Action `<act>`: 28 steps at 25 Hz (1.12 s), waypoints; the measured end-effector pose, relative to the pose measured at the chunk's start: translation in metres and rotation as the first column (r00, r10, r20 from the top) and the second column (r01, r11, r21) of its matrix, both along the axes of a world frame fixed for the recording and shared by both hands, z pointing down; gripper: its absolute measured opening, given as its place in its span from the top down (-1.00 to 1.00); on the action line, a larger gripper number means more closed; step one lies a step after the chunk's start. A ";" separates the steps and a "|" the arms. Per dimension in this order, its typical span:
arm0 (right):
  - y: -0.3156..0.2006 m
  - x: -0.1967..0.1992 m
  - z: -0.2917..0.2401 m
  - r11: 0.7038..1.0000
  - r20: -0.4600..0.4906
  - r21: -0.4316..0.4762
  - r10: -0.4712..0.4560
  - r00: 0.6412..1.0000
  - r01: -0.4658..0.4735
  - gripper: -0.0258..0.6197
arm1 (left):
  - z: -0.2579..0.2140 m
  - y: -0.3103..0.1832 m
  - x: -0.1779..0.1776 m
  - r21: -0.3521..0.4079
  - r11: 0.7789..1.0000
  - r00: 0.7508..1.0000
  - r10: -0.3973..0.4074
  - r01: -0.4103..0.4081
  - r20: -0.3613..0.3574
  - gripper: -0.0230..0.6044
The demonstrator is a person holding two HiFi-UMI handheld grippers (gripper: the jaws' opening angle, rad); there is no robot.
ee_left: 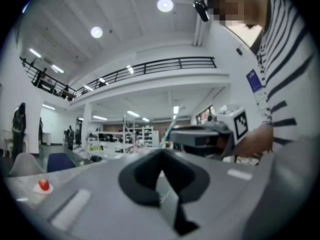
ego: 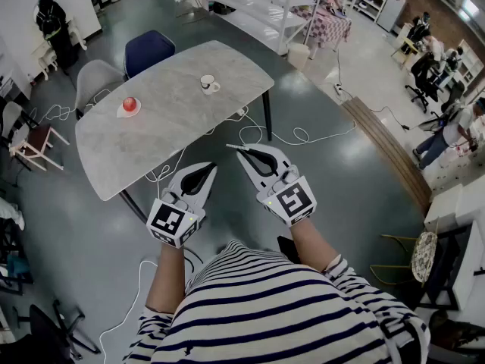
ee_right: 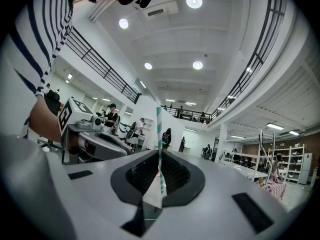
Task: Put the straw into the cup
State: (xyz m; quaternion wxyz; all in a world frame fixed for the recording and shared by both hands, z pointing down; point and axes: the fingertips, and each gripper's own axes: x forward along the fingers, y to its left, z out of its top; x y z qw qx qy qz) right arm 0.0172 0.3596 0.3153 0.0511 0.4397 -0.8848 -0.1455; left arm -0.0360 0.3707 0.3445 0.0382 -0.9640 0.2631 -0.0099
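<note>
A white cup stands on the far part of the grey table. My right gripper is held in the air short of the table's near edge, shut on a teal-and-white striped straw. The straw stands up from between the closed jaws in the right gripper view. In the head view only a thin tip of the straw shows. My left gripper hovers beside the right one, shut with nothing in it. The left gripper view catches the right gripper and the straw.
A red object on a small white plate sits at the table's left side. Two chairs stand behind the table. Cables lie on the floor under and beside it. People stand far off in the room.
</note>
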 end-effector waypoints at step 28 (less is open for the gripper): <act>-0.018 -0.027 0.009 0.999 -0.013 -0.010 0.041 0.999 -0.041 0.85 | 0.016 -0.018 -0.027 -0.035 0.999 1.000 0.025 -0.025 -0.007 0.90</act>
